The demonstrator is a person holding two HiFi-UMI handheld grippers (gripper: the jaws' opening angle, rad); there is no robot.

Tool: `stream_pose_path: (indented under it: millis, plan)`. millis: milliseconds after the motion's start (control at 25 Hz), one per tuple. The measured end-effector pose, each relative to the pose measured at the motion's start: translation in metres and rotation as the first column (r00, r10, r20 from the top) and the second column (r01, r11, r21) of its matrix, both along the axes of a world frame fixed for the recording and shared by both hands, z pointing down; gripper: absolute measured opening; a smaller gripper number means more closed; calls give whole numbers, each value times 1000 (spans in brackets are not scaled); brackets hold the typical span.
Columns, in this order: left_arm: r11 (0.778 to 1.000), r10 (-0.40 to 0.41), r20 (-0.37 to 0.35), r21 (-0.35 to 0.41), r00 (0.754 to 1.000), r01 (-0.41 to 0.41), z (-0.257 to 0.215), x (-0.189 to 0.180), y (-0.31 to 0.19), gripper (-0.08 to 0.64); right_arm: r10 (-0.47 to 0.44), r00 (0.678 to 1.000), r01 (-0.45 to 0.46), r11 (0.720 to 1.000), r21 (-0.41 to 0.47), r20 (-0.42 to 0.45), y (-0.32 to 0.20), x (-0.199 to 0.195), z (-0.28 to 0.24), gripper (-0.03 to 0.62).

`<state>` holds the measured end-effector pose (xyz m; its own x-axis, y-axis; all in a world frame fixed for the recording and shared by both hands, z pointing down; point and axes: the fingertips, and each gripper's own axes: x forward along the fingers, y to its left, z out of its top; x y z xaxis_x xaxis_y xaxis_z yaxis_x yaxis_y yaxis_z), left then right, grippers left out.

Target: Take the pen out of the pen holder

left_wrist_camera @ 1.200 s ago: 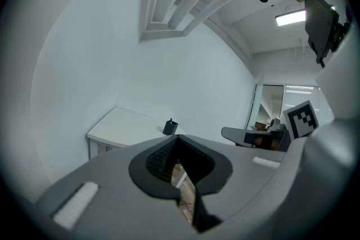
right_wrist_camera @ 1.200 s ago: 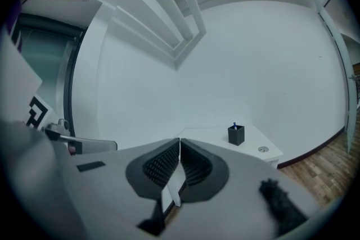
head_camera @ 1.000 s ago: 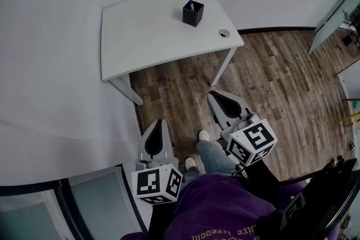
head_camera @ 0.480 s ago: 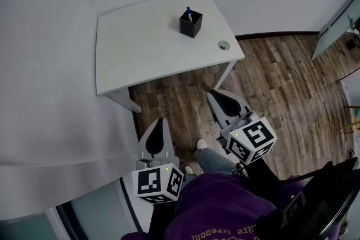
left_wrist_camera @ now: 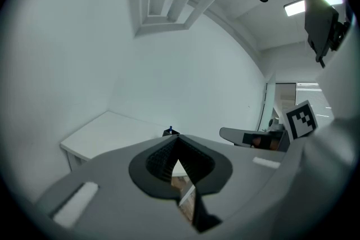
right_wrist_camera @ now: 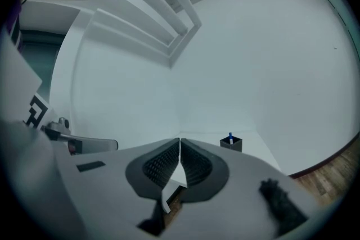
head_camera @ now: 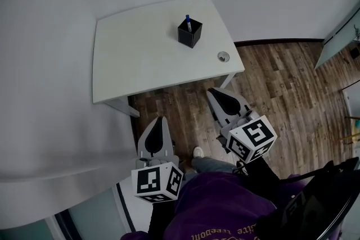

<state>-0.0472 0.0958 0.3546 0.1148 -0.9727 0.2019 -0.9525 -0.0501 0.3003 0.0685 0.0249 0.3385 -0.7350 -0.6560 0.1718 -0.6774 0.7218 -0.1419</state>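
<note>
A black square pen holder stands on the white table, toward its far right part. A blue-capped pen sticks up out of it. The holder and pen also show small in the right gripper view, and the holder peeks just over the jaws in the left gripper view. My left gripper and right gripper hang over the wooden floor, short of the table's near edge. Both are shut with nothing in them.
A round grommet hole sits near the table's right near corner. White walls close in behind and to the left of the table. Wooden floor stretches to the right. The person's legs and a shoe are below the grippers.
The view has shifted a little: the table and holder sit lower and nearer in the frame. Both grippers stay shut and in about the same place.
</note>
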Motion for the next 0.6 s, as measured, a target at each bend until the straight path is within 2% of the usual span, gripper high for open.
stream_pose_path:
  millis: [600]
  plan:
    - [1000,-20,7,-21,1000,20,6,16,-45,8,-2,1000,3,1000,-24,14,-51,19,11,11]
